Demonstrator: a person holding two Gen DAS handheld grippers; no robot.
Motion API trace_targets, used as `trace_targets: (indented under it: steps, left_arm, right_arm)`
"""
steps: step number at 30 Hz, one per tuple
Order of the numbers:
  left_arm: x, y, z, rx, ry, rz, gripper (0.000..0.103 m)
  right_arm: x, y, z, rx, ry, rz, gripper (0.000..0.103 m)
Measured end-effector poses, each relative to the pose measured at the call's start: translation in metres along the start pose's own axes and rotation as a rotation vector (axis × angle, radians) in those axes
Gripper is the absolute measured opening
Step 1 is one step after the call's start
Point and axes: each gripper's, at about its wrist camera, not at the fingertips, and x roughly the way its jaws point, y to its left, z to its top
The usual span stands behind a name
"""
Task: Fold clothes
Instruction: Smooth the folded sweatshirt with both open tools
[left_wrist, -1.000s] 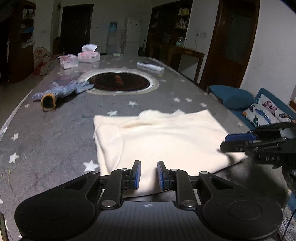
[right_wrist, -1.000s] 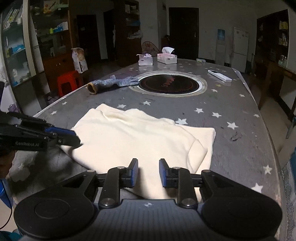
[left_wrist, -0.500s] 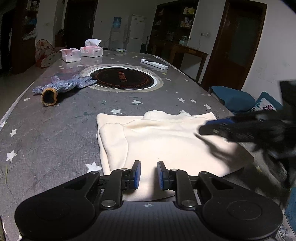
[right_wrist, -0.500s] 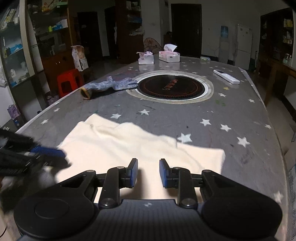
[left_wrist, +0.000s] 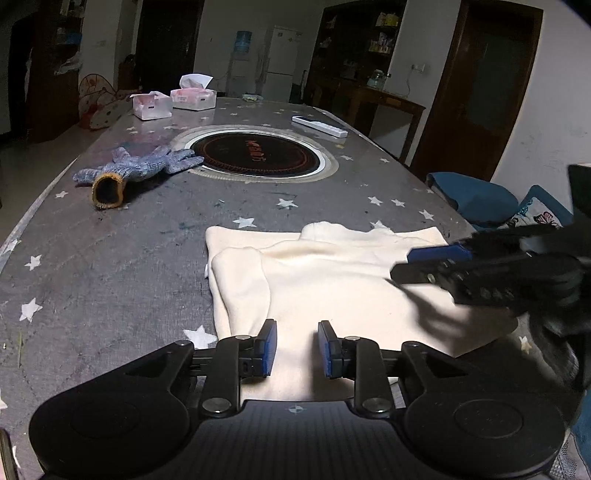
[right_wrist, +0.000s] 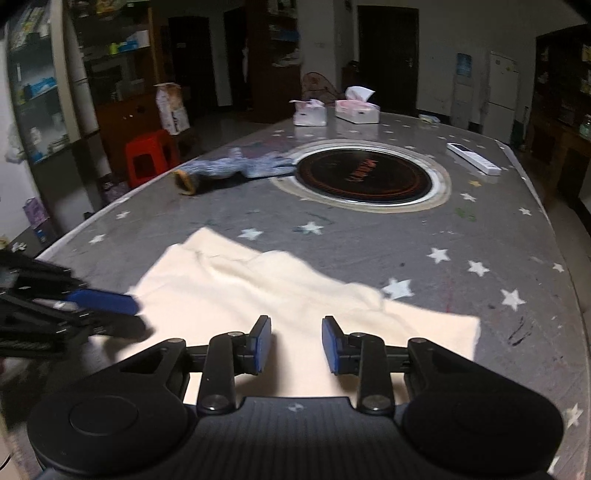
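Note:
A cream garment (left_wrist: 332, 280) lies flat and partly folded on the grey star-patterned table (left_wrist: 110, 266), near its front edge. It also shows in the right wrist view (right_wrist: 280, 295). My left gripper (left_wrist: 294, 349) is open and empty, over the garment's near edge. My right gripper (right_wrist: 295, 345) is open and empty, over the garment's near edge on its right half. The right gripper shows blurred at the right of the left wrist view (left_wrist: 436, 260). The left gripper shows at the left of the right wrist view (right_wrist: 99, 306).
A round black hotplate (left_wrist: 255, 153) is set in the table's middle. A blue knit glove (left_wrist: 136, 171) lies to its left. Two tissue boxes (left_wrist: 173, 101) and a white remote (left_wrist: 319, 126) lie further back. A blue sofa (left_wrist: 476, 201) stands to the right.
Both grippers have lifted and pulled back, so more of the table shows. The right gripper has moved left over the garment in the left wrist view. The garment lies as before.

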Motion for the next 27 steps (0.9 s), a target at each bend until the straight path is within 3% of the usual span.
trace_targets:
  steps: [11, 15, 18, 27]
  left_arm:
    - [-0.002, 0.001, 0.002, -0.028, 0.005, 0.01, 0.029]
    - [-0.009, 0.003, 0.002, -0.038, -0.003, 0.022, 0.046]
    - [-0.01, 0.008, 0.001, -0.056, 0.008, 0.036, 0.049]
    - [-0.015, 0.024, 0.001, -0.132, 0.023, 0.057, 0.059]
  right_arm:
    - [-0.004, 0.027, -0.023, -0.03, 0.0, 0.003, 0.037]
    - [-0.009, 0.031, -0.021, -0.035, -0.012, 0.001, 0.037]
    - [-0.014, 0.035, -0.022, -0.047, -0.018, 0.008, 0.045]
    - [-0.021, 0.049, -0.022, -0.081, -0.025, 0.026, 0.05]
